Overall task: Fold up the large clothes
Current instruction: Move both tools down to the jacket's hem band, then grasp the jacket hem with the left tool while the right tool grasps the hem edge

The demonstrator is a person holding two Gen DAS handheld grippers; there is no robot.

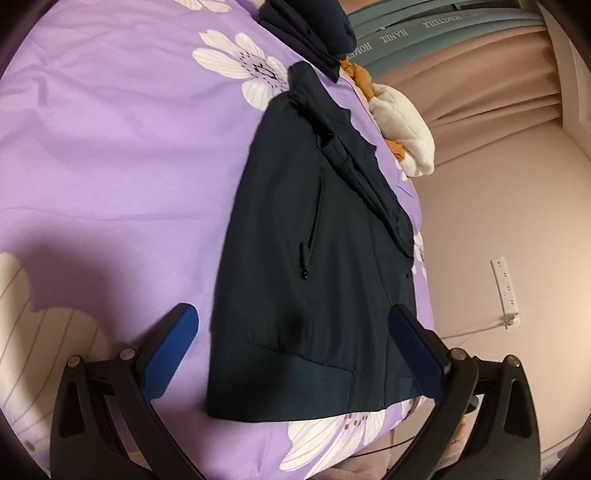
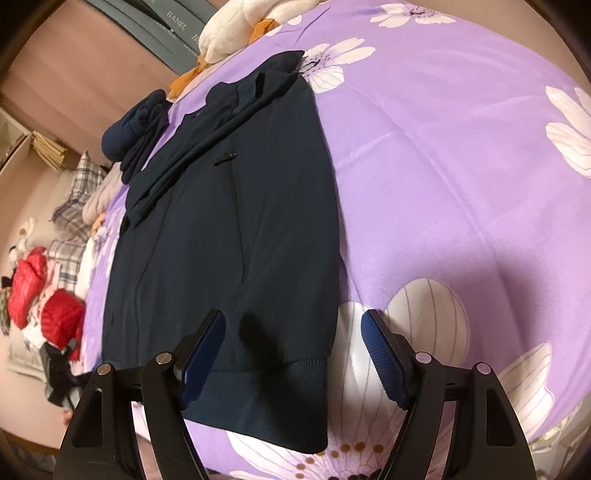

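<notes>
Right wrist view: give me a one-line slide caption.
Open right claw hovers over the ribbed hem of a dark navy jacket laid lengthwise on a purple floral bedspread.

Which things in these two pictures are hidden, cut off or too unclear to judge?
- Jacket: its underside lies against the bedspread in both views.
- Left view: the second dark garment is cut off by the top edge.
- Right view: the red items on the floor are small and warped at the left rim.
- Whether the open left gripper and the open right gripper touch the hem: depth is unclear.
</notes>
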